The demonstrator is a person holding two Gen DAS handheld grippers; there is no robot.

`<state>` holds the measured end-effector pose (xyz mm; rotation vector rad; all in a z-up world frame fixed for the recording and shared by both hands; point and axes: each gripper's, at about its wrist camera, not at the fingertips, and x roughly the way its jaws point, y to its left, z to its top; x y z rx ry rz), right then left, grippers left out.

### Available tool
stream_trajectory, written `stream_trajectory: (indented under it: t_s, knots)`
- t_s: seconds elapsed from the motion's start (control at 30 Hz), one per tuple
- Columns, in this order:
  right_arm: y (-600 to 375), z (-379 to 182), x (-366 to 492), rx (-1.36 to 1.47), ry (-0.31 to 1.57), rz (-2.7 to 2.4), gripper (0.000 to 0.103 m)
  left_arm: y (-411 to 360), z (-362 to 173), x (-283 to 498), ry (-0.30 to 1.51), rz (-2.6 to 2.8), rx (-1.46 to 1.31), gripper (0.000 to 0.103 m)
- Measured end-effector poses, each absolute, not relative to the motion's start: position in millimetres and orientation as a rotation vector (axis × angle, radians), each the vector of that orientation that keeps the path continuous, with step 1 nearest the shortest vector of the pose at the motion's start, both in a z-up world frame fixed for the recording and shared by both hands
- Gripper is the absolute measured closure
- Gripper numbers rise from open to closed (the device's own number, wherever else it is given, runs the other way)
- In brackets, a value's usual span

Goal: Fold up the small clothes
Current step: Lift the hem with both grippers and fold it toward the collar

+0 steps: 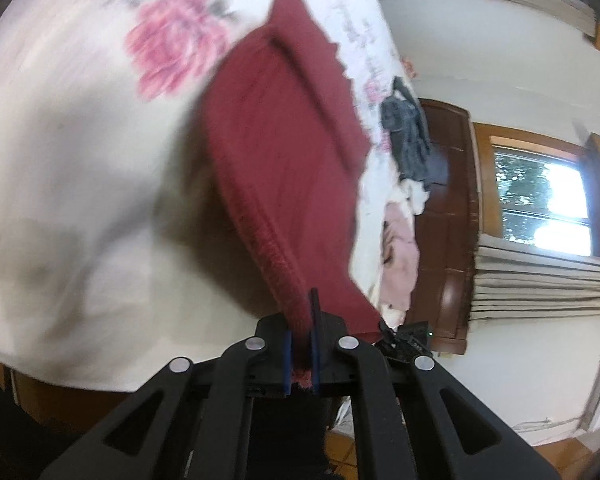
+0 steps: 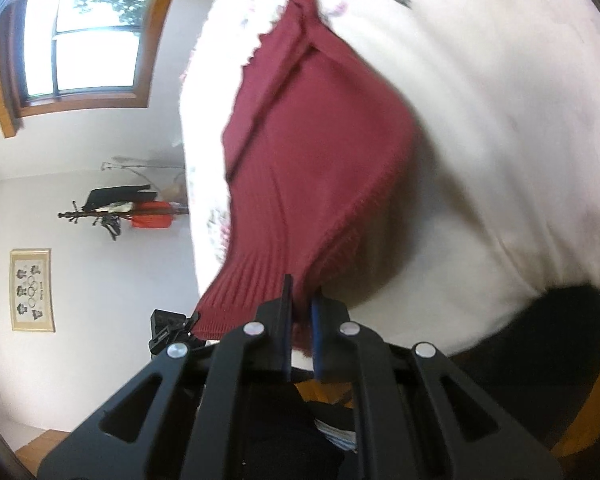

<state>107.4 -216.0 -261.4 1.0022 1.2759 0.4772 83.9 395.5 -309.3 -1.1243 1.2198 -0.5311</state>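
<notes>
While both claws (image 1: 300, 344) (image 2: 302, 332) clamp red knit (image 1: 284, 168), only left view shows clothes pile (image 1: 408, 148)

The left gripper (image 1: 300, 344) has its two blue-padded fingers drawn close together, pinching the ribbed edge of a red knit garment (image 1: 284, 152) between them. The right gripper (image 2: 302, 332) is likewise closed on a ribbed corner of the same garment, which stretches away from its fingertips. Both views are blurred. No hand or sleeve shows.
</notes>
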Motion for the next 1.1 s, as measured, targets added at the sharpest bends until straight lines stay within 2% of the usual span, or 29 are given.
stream_trajectory:
  t_s: [0.2, 0.47, 0.93, 0.97, 1.07, 1.1]
  knots:
    - [-218, -232, 159, 0.978, 1.225, 0.495, 0.097, 404, -283, 129, 1.168, -0.562, -1.172, 0.097]
    - [-225, -228, 250, 0.954, 1.204, 0.445, 0.097, 422, -289, 215, 1.158, -0.481, -1.273, 0.097]
    - [-219, -311, 395, 0.948, 1.31, 0.3, 0.098, 431, -361, 367, 1.292, -0.308, -1.249, 0.096]
    - [-220, -320, 401, 0.951, 1.321, 0.288, 0.095, 430, -366, 373, 1.299, -0.305, -1.248, 0.095]
    - [-224, -332, 410, 0.973, 1.316, 0.293, 0.089, 430, -376, 384, 1.302, -0.284, -1.243, 0.082]
    - [-227, -329, 410, 0.983, 1.295, 0.303, 0.089, 433, -375, 384, 1.285, -0.279, -1.241, 0.072]
